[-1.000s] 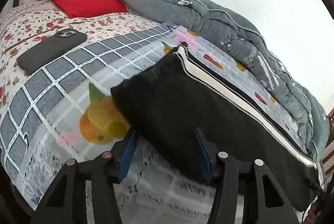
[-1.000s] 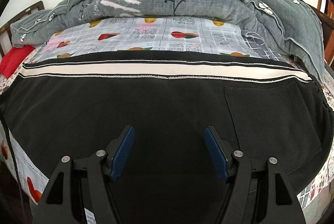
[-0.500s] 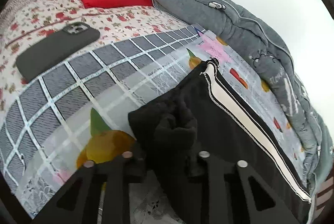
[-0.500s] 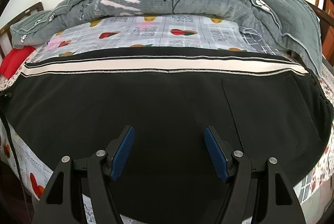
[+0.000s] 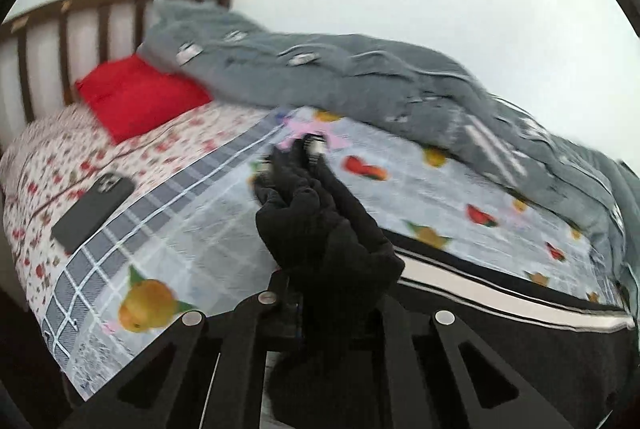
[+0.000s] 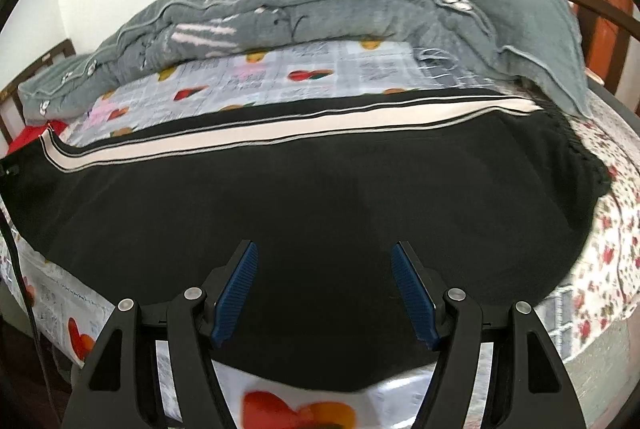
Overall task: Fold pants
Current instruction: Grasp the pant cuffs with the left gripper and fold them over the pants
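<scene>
We see first the bed (image 5: 224,189), which fills both views; its sheet shows a grey check and printed fruit near us and small red flowers toward the wooden headboard (image 5: 60,41). Along the far side of the bed lies a big grey quilt (image 6: 360,9), bunched in thick folds from one end to the other.

The black pants (image 6: 300,197) are spread lengthwise across the near part of the bed, in front of the quilt, with the fruit sheet visible between them. A white side stripe with thin black borders runs along their far edge. In the right wrist view they lie mostly flat, and the waist end is toward the right. In the left wrist view the leg end is lifted from the sheet and stands up as a crumpled black bundle, with a small piece of the stripe at its top.

A red pillow (image 5: 136,97) rests by the headboard, touching the quilt. A dark phone (image 5: 92,205) lies with its back up on the flowered sheet, well apart from the pants.

Our left gripper (image 5: 336,313) is clenched on the raised leg end; the cloth covers its fingertips. Our right gripper (image 6: 324,293) is released, its blue pads (image 6: 236,293) wide apart above the black cloth near the edge of the bed, and we cannot tell if they touch it.
</scene>
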The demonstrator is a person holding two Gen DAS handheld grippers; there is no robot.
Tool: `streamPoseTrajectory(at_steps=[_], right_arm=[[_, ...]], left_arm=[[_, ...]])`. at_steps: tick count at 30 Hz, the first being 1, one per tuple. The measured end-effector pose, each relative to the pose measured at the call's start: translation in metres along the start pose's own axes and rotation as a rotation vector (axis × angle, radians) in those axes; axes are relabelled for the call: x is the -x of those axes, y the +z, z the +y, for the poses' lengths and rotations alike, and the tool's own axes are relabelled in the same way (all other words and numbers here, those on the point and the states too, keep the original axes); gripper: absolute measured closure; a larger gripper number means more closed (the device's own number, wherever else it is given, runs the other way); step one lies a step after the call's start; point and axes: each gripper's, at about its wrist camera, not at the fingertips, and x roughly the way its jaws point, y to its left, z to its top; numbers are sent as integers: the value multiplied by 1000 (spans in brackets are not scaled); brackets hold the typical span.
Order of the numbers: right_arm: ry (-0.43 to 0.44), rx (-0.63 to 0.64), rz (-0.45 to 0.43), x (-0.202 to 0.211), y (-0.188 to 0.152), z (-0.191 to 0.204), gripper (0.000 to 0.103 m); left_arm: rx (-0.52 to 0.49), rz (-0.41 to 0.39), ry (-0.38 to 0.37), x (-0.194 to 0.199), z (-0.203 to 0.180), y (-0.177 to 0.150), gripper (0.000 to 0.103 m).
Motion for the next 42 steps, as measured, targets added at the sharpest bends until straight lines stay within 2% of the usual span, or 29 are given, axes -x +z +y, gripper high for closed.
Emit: streamPoseTrajectory(at_steps=[5,12,14,18,19,21,23,26,28,29,33,42], right_arm=[[-17,-30,-27,15,-9,-44,34],[-47,-90,-38,21,-28,-94,34],[-45,-100,-28,18,-35,-106,34],[-39,-122,-10,12,-40,-120,34],[-38,-126,-9,13,-41,-122,34],[-30,-127,-10,13,-41,-123,35],[-18,-121,-14,13,-40,-121,34],[-1,-104,-18,11,-36,-111,34],[10,-93,-16,8,-33,-103,34],[19,-88,-15,6,-31,-98,34],[64,-60,-14,1,-22,-68,34],[121,59,-32,-6,9,18,34]], left_arm=[[-129,-11,-47,24,-82,-14,94],[-299,28,-112,40,-204,-75,94],[-337,58,-138,40,-231,-97,94],[-400,174,-240,37,-279,-147,94],[-426,185,-246,38,-288,-158,94],[-500,153,-187,42,-303,-175,94],[-531,148,-173,44,-307,-181,94],[-494,197,-256,46,-294,-175,84],[-456,211,-311,50,-287,-170,68],[-432,200,-337,55,-278,-167,66],[-411,148,-380,60,-252,-158,42],[-358,121,-473,60,-175,-138,33]])
